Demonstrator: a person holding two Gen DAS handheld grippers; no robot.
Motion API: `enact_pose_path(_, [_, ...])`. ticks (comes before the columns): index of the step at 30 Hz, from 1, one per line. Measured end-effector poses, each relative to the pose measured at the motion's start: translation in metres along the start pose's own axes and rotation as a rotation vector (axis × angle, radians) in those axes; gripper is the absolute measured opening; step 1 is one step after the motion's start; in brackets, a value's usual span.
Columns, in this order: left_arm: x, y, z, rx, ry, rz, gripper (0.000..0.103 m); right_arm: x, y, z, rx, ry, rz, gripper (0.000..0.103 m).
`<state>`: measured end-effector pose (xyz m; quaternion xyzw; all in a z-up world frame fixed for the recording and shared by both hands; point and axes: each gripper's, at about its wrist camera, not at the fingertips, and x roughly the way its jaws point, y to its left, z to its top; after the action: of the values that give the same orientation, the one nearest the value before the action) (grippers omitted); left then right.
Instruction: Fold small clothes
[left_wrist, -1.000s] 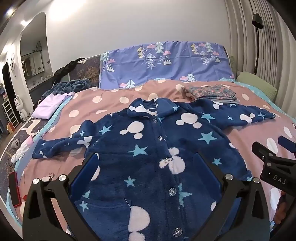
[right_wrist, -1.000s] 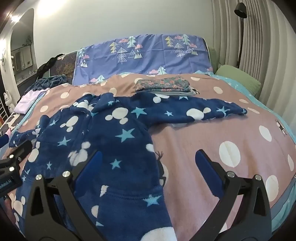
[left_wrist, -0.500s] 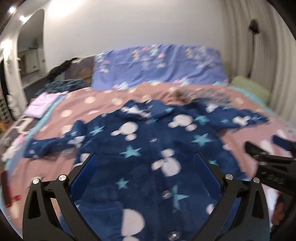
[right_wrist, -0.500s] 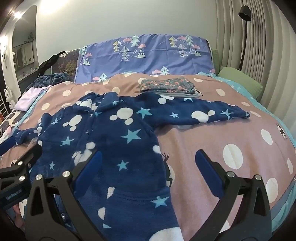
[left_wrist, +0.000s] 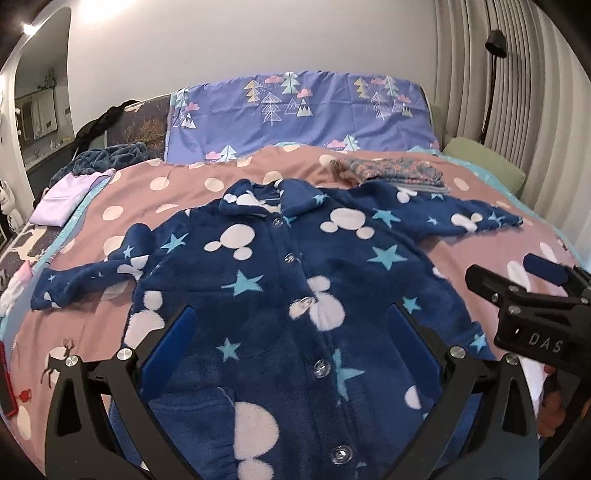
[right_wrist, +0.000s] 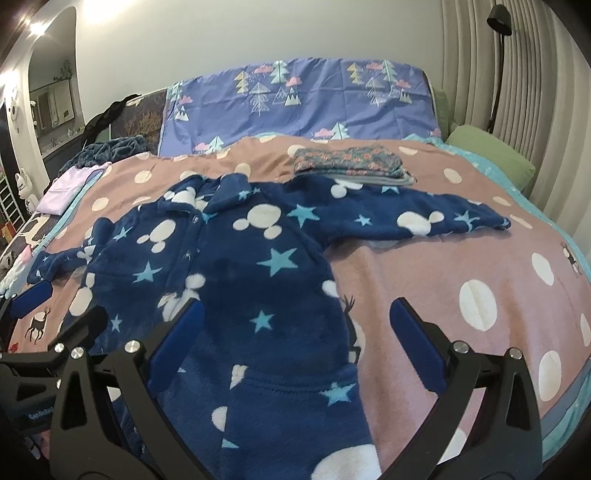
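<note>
A navy fleece button-up jacket (left_wrist: 280, 280) (right_wrist: 236, 266) with white mouse shapes and pale blue stars lies spread flat, front up, on the pink spotted bedspread (left_wrist: 155, 188), both sleeves stretched sideways. My left gripper (left_wrist: 291, 332) hovers open above its lower front, nothing between the blue pads. My right gripper (right_wrist: 295, 325) is open too, over the jacket's right hem where it meets the bedspread (right_wrist: 461, 258). The right gripper also shows at the right edge of the left wrist view (left_wrist: 524, 291); the left one shows at the left edge of the right wrist view (right_wrist: 48, 306).
A folded floral garment stack (right_wrist: 349, 162) (left_wrist: 399, 173) lies behind the jacket's right sleeve. A lilac cloth (left_wrist: 68, 192) and a dark blue blanket (left_wrist: 107, 158) sit at the far left. Purple tree-print pillows (right_wrist: 295, 99), a green pillow (right_wrist: 491, 158) and a floor lamp (right_wrist: 498, 59) stand behind.
Both grippers have shifted slightly over the jacket, the left view swinging and settling closer to its front. The jacket lies as before. Both stay open.
</note>
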<state>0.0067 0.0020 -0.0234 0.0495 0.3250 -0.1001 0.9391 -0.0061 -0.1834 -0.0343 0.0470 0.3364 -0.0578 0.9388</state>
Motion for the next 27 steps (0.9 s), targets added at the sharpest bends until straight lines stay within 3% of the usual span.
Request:
enact_pose_path(13, [0.017, 0.012, -0.012, -0.024, 0.078, 0.008, 0.102, 0.020, 0.007, -0.008, -0.013, 0.068, -0.031, 0.101])
enact_pose_path(27, [0.022, 0.029, -0.018, -0.054, 0.077, 0.016, 0.102, 0.036, 0.023, -0.016, -0.055, 0.116, -0.052, 0.101])
